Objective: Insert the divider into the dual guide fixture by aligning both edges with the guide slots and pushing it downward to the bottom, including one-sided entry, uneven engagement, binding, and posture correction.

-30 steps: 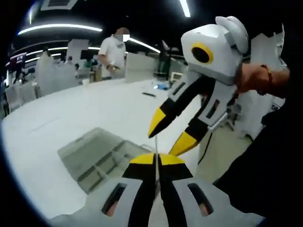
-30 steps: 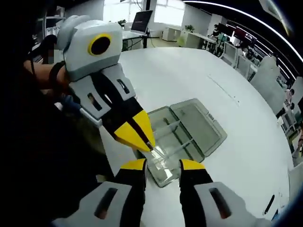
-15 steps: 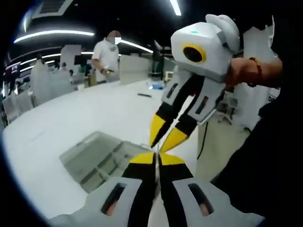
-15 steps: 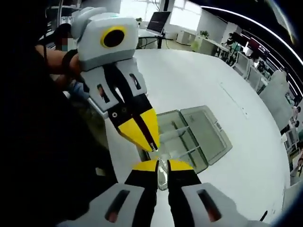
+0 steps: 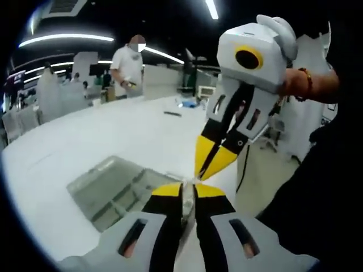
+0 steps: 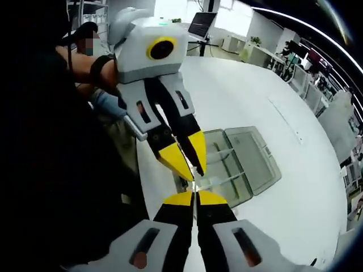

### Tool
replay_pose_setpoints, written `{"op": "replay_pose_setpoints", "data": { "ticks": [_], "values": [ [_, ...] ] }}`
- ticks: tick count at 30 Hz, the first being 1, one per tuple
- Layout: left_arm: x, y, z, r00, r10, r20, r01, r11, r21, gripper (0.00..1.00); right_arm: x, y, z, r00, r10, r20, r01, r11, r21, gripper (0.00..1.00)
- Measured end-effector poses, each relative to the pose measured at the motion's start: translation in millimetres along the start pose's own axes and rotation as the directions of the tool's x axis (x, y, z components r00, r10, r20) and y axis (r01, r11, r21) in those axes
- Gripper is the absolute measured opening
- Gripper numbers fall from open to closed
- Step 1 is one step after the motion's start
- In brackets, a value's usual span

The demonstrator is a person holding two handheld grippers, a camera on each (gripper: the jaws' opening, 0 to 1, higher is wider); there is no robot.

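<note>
A thin clear divider (image 5: 188,197) is seen edge-on, held in the air between the two grippers. My right gripper (image 6: 196,196) is shut on the divider (image 6: 195,186); in the left gripper view the right gripper (image 5: 202,171) reaches down from the upper right with its yellow tips together. My left gripper (image 5: 188,190) has its jaws slightly parted around the divider's edge, and the left gripper (image 6: 194,171) also looks open from the other side. The clear guide fixture box (image 5: 116,190) lies on the white table below, lid folded out (image 6: 252,158).
The white table (image 5: 85,141) stretches far beyond the fixture, and its near edge runs beside the person's dark clothing. A person in a white shirt (image 5: 129,62) stands at the far side. A small dark object (image 5: 177,113) lies mid-table. A laptop (image 6: 202,22) sits on a far desk.
The right gripper came in and shut on the divider. The left gripper, shut on it before, has parted its jaws a little.
</note>
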State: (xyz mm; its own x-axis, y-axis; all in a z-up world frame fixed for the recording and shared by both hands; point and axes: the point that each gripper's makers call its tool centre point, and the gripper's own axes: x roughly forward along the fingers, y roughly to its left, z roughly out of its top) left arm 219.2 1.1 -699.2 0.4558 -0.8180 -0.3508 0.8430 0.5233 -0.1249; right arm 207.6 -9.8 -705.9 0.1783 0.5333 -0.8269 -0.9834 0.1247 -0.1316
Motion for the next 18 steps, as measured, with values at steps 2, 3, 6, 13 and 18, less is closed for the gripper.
{"op": "replay_pose_setpoints", "data": {
  "ticks": [2,3,6,13,18],
  "values": [
    [1,2.8,-2.8,1.000,0.009,-0.011,-0.009,1.000,-0.019,0.10,-2,-3,1.8,1.000,0.009,0.007,-0.009,1.000,-0.002,0.00],
    [1,3.7,-3.1,1.000,0.014,-0.012,-0.015,1.000,-0.021,0.13,-3,-5,1.5,1.000,0.012,0.004,-0.012,1.000,-0.007,0.00],
    [-3,6.8,-3.1,1.000,0.028,-0.003,-0.028,0.999,-0.038,0.13,-5,-10,-0.8,0.999,0.028,-0.017,-0.028,1.000,-0.006,0.00],
    [-13,15.0,-9.9,0.996,0.090,-0.007,-0.090,0.994,-0.067,0.20,0,-21,-4.3,0.999,0.041,-0.034,-0.041,0.999,-0.021,0.00],
    [-17,18.0,-16.0,0.993,0.116,-0.008,-0.116,0.988,-0.107,0.25,5,-29,-10.1,0.997,0.055,-0.060,-0.058,0.997,-0.059,0.00]
  ]
}}
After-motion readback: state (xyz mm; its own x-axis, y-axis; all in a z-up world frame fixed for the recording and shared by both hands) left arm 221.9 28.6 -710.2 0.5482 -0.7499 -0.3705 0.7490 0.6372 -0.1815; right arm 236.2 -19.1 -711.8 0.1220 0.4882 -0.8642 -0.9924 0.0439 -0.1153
